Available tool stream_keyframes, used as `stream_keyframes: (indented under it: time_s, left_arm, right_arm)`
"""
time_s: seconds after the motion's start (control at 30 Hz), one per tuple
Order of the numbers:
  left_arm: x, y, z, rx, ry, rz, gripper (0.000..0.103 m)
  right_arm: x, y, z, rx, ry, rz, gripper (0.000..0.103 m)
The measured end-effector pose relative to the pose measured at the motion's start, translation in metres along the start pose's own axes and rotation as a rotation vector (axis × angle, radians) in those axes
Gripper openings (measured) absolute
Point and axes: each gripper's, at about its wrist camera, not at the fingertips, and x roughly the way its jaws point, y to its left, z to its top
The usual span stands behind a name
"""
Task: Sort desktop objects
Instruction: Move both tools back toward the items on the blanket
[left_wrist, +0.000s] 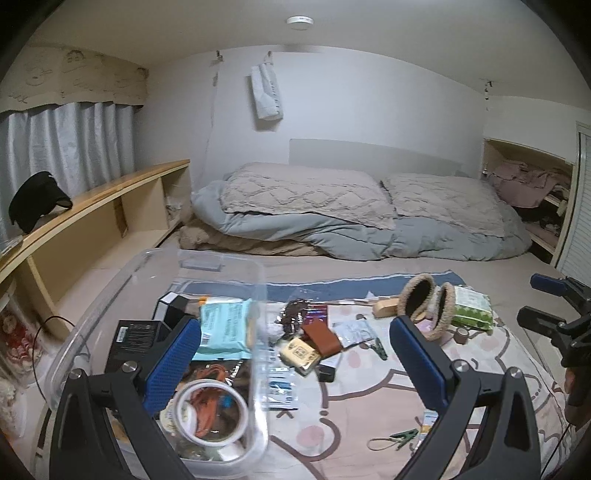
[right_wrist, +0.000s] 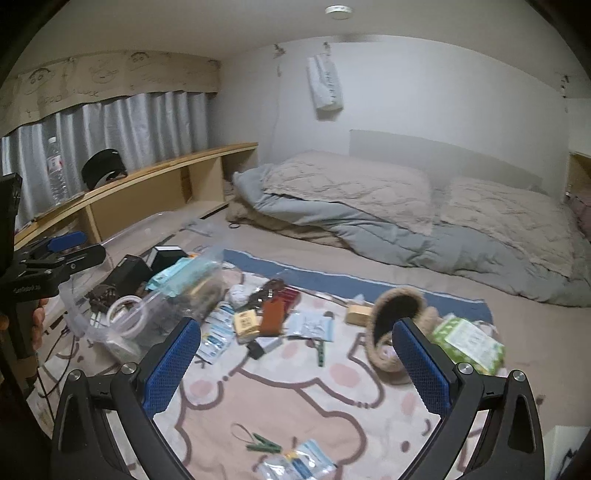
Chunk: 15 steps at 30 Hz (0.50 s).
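Observation:
A clear plastic bin (left_wrist: 110, 295) stands at the left on a pink cartoon blanket (left_wrist: 351, 398); it holds a tape roll (left_wrist: 210, 410), a teal packet (left_wrist: 225, 328) and black boxes. It also shows in the right wrist view (right_wrist: 122, 332). Loose items lie beside it: a brown leather case (left_wrist: 321, 338), a yellow box (left_wrist: 299, 354), a green clip (left_wrist: 404, 437), a woven basket (left_wrist: 421, 299) and a green tissue pack (left_wrist: 472, 306). My left gripper (left_wrist: 295, 354) is open and empty, its left finger over the bin. My right gripper (right_wrist: 295, 350) is open and empty above the blanket.
A folded grey and beige duvet (left_wrist: 351, 214) lies behind the blanket. A wooden shelf (left_wrist: 96, 206) runs along the left wall under curtains, with a water bottle (right_wrist: 55, 173) on it. Small packets (right_wrist: 295, 465) lie at the blanket's near edge.

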Motion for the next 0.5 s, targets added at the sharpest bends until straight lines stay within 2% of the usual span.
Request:
stream_keyframes:
  time_s: [0.3, 0.5]
  left_arm:
    - [0.002, -0.021, -0.006, 0.001, -0.01, -0.047, 0.103]
    - [0.005, -0.031, -0.007, -0.003, -0.015, -0.078, 0.103]
  right_arm:
    - [-0.03, -0.028, -0.021, 0.025, -0.039, -0.056, 0.103]
    - [-0.041, -0.043, -0.03, 0.08, -0.072, -0.058, 0.103]
